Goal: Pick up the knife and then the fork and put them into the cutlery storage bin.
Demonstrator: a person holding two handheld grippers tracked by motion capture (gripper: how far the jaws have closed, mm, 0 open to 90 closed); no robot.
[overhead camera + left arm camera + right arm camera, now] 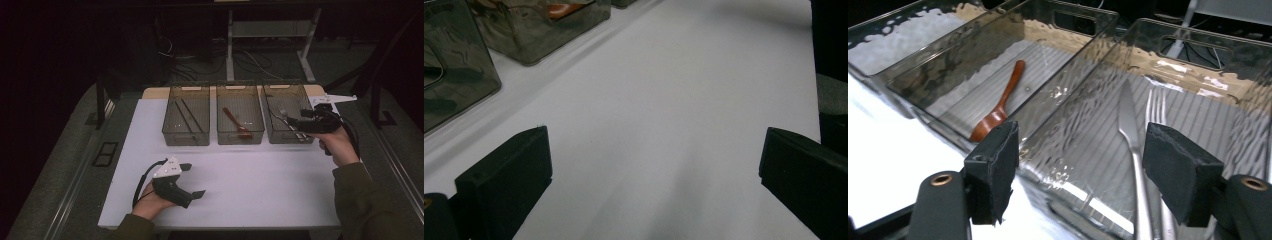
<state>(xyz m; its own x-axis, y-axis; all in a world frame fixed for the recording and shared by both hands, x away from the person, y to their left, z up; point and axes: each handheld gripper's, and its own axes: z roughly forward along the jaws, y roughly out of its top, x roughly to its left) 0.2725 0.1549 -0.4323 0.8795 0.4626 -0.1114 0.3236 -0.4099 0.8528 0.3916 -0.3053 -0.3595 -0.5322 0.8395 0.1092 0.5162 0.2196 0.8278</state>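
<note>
Three bins (240, 121) hold one spoon (998, 102), knife (1130, 135), fork (1156, 112).

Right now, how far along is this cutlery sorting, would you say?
It looks nearly finished. The left bin holds dark chopsticks, the middle bin a wooden spoon, and the right bin a knife and fork. The right gripper hovers at that bin, jaws open and empty. The left gripper rests open over the bare white table. I see nothing left to sort.
</note>
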